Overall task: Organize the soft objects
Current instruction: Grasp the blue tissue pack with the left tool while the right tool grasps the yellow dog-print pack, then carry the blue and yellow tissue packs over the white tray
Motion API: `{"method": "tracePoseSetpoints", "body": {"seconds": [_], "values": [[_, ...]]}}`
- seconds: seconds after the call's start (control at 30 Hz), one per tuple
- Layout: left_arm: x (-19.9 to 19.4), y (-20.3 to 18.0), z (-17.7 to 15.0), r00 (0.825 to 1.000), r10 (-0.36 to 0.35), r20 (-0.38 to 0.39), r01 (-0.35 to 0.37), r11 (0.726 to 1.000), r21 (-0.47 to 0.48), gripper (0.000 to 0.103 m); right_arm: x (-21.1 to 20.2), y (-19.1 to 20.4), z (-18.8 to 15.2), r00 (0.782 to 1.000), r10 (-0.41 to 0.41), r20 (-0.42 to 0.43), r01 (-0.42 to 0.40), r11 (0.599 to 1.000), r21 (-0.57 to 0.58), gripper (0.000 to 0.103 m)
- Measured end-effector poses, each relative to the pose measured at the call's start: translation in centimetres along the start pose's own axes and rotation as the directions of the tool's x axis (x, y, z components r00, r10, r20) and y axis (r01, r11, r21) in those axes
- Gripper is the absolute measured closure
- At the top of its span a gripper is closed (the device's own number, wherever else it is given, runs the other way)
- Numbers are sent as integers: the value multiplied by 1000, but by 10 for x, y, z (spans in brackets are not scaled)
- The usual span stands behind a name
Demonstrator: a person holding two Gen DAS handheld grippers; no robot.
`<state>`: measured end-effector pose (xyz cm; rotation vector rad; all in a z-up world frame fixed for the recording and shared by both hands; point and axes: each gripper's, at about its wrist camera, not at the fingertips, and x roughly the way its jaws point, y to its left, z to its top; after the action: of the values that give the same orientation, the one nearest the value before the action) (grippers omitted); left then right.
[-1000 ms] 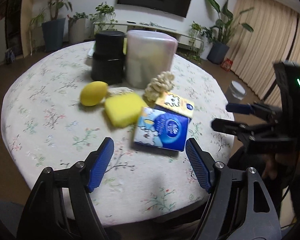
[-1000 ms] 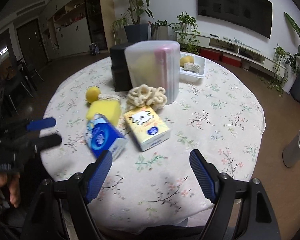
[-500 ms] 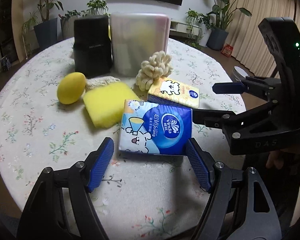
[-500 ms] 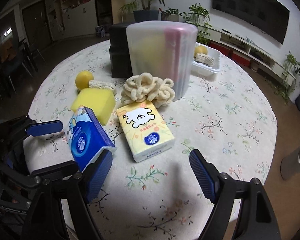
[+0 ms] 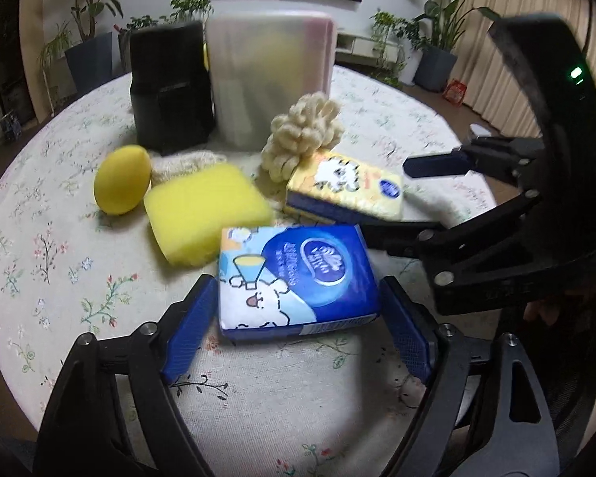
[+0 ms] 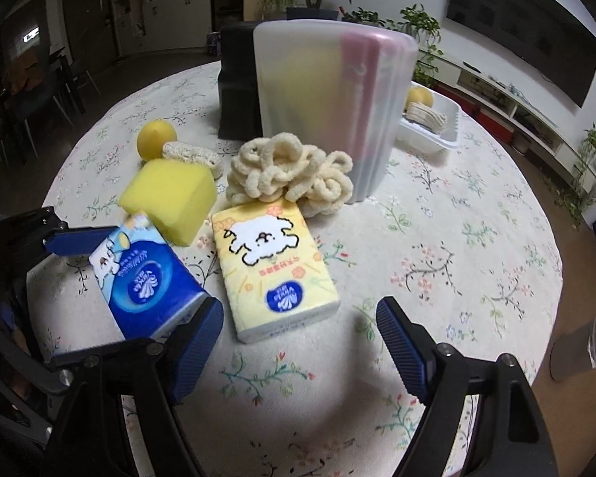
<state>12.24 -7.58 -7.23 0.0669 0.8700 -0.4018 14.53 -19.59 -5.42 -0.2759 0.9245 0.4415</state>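
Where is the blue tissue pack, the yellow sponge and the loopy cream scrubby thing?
blue tissue pack (image 5: 298,278): left wrist view, middle of its printed top.
yellow sponge (image 5: 206,210): left wrist view, middle of its top face.
loopy cream scrubber (image 6: 286,175): right wrist view, middle of its loops.

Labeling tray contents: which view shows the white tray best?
Right wrist. The white tray sits in the open behind the frosted bin, with a yellow ball and a pale pad visible inside. In the left wrist view the bin and the black box hide it entirely.

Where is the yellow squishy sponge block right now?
In the left wrist view the yellow sponge lies left of centre on the flowery tablecloth, between the yellow ball and the blue tissue pack.
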Motion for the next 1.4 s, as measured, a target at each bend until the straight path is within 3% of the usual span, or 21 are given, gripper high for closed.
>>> {"method": "tracePoseSetpoints", "body": {"seconds": [0.13,0.53,0.7,0.8,0.87,1.13,1.4], "values": [[3,-5,1,999,42,-4,-42,999,25,20,2,2,1,1000,-7,7,8,999,-39,21],[4,4,-1,992,128,12,-127,991,-28,18,10,9,6,999,46,11,-45,992,-116,21],[3,10,-3,992,124,36,-122,991,-56,20,18,6,7,998,63,-10,-64,993,-100,22],[1,13,-5,992,123,42,-120,991,-60,28,18,6,7,995,103,-10,-104,991,-90,35],[-1,15,-6,993,108,44,-105,992,-68,29,17,7,7,994,113,-5,-113,989,-92,47],[-9,18,-10,996,74,43,-70,994,-85,30,7,19,1,996,81,-20,-83,992,-90,48],[-23,21,-16,998,43,45,-38,992,-118,30,-16,22,-16,993,110,-32,-109,994,10,48]]}}
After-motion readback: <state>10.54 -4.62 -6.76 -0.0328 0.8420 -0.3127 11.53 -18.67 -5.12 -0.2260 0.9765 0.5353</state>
